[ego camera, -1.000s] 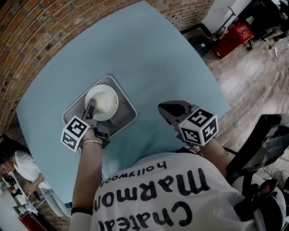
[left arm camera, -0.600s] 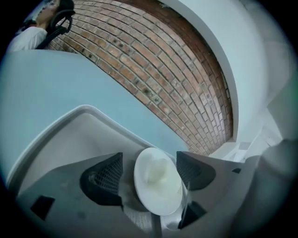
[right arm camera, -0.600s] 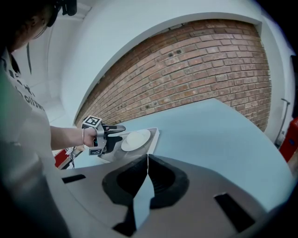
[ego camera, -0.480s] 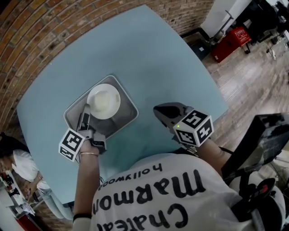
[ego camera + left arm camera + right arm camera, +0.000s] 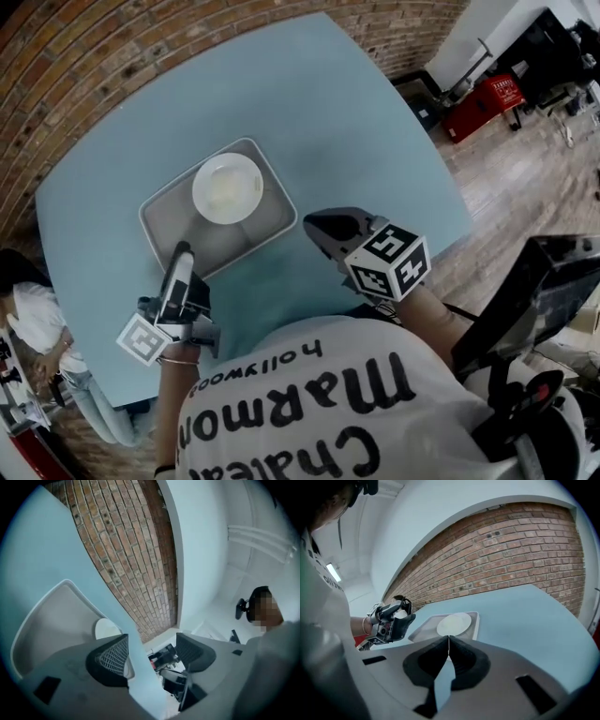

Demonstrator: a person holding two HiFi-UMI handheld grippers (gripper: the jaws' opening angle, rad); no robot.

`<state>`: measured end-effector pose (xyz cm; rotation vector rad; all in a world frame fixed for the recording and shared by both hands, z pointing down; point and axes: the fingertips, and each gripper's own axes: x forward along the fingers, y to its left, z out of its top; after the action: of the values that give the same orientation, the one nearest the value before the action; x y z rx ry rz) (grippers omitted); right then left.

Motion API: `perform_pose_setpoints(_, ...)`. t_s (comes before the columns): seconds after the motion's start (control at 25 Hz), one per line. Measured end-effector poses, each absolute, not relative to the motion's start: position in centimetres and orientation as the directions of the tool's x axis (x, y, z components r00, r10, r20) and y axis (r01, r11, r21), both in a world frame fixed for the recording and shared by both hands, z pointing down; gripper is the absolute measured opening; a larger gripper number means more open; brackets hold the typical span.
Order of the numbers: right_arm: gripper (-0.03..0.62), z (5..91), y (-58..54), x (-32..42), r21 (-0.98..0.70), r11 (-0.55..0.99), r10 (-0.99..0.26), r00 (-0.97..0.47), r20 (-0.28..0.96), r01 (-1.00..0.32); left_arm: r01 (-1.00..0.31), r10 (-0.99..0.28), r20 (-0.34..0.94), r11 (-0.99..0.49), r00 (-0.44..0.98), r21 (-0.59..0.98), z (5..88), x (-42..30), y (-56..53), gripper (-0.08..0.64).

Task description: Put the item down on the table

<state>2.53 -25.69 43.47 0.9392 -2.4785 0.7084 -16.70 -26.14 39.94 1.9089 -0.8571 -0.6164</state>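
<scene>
The grey tray (image 5: 204, 246) lies flat on the light blue bench (image 5: 366, 122), with a white plate (image 5: 228, 187) resting in the tray's far half. Neither tool touches the tray or the plate.

The left hand-held gripper (image 5: 182, 253) is on the person's side of the tray, its tips just by the tray's near rim and pointing back towards it. In the left gripper view its jaws stand wide apart (image 5: 152, 656). Only the bench edge and the room show between them, and the tray and plate sit off to their left. That view is strongly rolled over. The right gripper view shows this tool held up off the bench beside the tray, with the person's left hand (image 5: 178, 330) wrapped round its handle and a thin bangle on the wrist.

The right hand-held gripper (image 5: 315, 225) hovers to the right of the tray, well clear of it, and its marker cube faces the head camera. Its jaws are pressed together with nothing between them (image 5: 449, 641).

Beyond the tray the bench is bare. A curved red brick wall (image 5: 84, 56) runs behind it. To the tray's right, past the bench edge, there is wooden flooring (image 5: 525, 178) and a red crate (image 5: 487, 89).
</scene>
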Motion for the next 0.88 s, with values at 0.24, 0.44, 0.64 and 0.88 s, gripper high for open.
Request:
perform_pose_setpoints(0.24,0.011,42.8,-23.2,-0.9,-0.303,0.67,-0.487,-0.71,0.51,-0.677,-0.246,-0.681,-0.251,-0.544,0.688,0.802,35.4,-18.2,-21.1,0.09)
perform_pose_setpoints(0.44,0.011,41.6,-21.5,-3.6,-0.26,0.691,-0.52,-0.713,0.469,-0.675,-0.255,-0.579,-0.262,-0.66,0.772,0.706,34.2,-19.1,-17.5,0.023)
perform_pose_setpoints(0.64,0.011,39.5,-20.1,-4.8,-0.246,0.712,-0.557,-0.742,0.373,-0.658,-0.436,-0.533,-0.041,-0.733,0.845,0.522,35.4,-17.7,-14.8,0.006)
perform_pose_setpoints(0.88,0.011,38.8,-18.7,-5.4,-0.212,0.764,-0.518,-0.774,0.364,-0.61,-0.489,-0.573,-0.015,-0.712,0.819,0.503,35.9,-18.0,-11.9,0.006)
